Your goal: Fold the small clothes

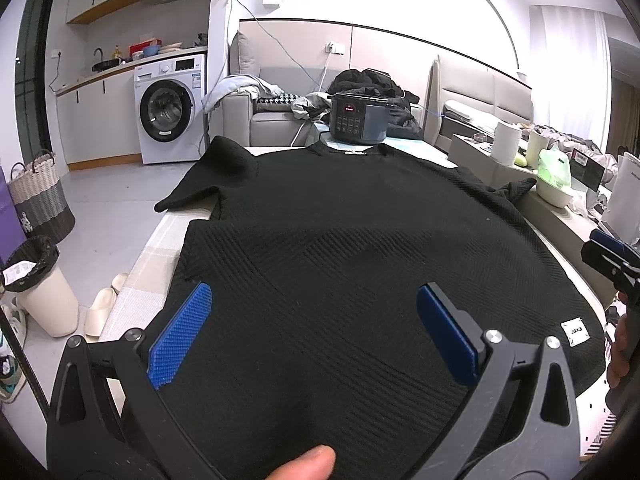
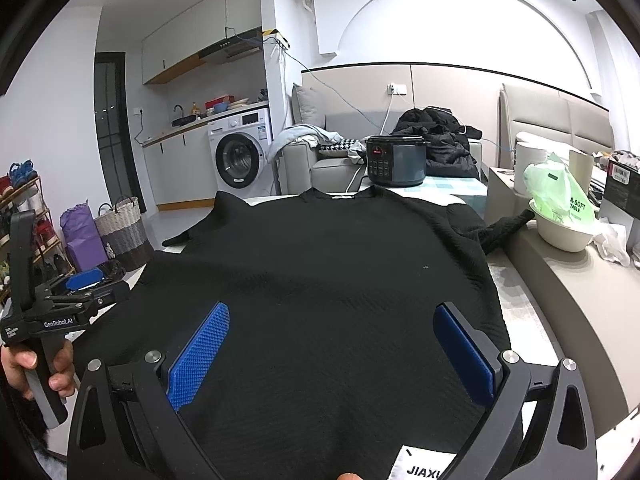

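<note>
The black sweater (image 1: 340, 232) lies spread flat across the table (image 1: 160, 256), neckline at the far edge by the dark pressure cooker (image 1: 358, 118), one sleeve hanging off the left side, the other reaching towards a white bowl (image 2: 564, 232). The left gripper (image 1: 312, 332) hovers over the near hem, blue fingers (image 1: 180, 336) spread wide, gripping nothing. The right gripper (image 2: 332, 356) sits over the hem too, fingers (image 2: 200, 356) wide apart and empty, a white label (image 2: 424, 466) just below it. A hand (image 2: 28, 364) clasps the left gripper's handle in the right wrist view.
</note>
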The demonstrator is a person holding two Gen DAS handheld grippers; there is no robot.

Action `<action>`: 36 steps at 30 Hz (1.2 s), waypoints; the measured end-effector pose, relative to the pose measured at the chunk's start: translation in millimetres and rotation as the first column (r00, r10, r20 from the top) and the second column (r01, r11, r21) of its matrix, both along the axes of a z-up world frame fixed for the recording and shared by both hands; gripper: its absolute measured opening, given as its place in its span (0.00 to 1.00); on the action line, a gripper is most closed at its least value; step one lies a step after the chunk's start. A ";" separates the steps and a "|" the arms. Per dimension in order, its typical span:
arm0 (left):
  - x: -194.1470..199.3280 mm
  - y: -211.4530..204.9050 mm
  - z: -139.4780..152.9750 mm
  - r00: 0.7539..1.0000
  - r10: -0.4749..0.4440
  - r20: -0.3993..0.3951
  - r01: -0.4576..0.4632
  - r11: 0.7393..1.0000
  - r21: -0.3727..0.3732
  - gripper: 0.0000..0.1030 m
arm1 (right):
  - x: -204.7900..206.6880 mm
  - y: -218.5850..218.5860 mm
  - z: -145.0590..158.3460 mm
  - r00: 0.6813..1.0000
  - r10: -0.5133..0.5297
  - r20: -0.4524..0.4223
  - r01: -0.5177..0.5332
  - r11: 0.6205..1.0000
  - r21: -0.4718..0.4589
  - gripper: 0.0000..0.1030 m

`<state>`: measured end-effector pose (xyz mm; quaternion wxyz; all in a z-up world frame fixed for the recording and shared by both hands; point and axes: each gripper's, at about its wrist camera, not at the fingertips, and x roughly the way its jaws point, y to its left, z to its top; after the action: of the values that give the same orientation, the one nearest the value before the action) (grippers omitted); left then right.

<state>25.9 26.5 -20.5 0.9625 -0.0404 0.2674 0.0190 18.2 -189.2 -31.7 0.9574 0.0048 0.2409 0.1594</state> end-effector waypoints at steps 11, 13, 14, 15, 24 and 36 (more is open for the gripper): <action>10.0 4.2 -2.9 0.999 0.015 -0.034 -0.015 1.000 0.000 0.99 | 14.5 10.7 -8.1 0.996 -0.021 -0.082 0.016 0.998 -0.061 1.00; 14.8 3.9 -4.7 0.998 0.015 -0.056 -0.015 1.000 0.001 0.99 | 15.8 11.5 -8.0 0.996 -0.033 -0.087 0.027 0.997 -0.067 1.00; 17.3 3.0 -4.8 0.997 0.020 -0.068 -0.019 1.000 0.005 0.99 | 16.3 11.0 -7.3 0.996 -0.038 -0.085 0.032 0.997 -0.066 1.00; 19.7 2.2 -4.8 0.996 0.028 -0.080 -0.028 1.000 0.013 0.99 | 17.2 10.6 -6.5 0.996 -0.044 -0.084 0.039 0.997 -0.064 1.00; 38.4 -3.6 -1.4 0.991 0.047 -0.125 -0.043 0.999 0.034 0.99 | 34.1 5.0 -8.4 0.984 -0.099 -0.150 0.089 0.993 -0.077 1.00; 83.9 -6.4 -5.9 0.983 -0.012 -0.185 0.022 0.998 0.051 0.99 | 77.5 11.8 -18.6 0.945 -0.170 -0.278 0.124 0.977 -0.175 1.00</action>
<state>109.8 20.0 -26.5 0.9345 -0.0107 0.3553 0.0215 95.7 -177.5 -50.3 0.9181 -0.0284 0.3899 0.0655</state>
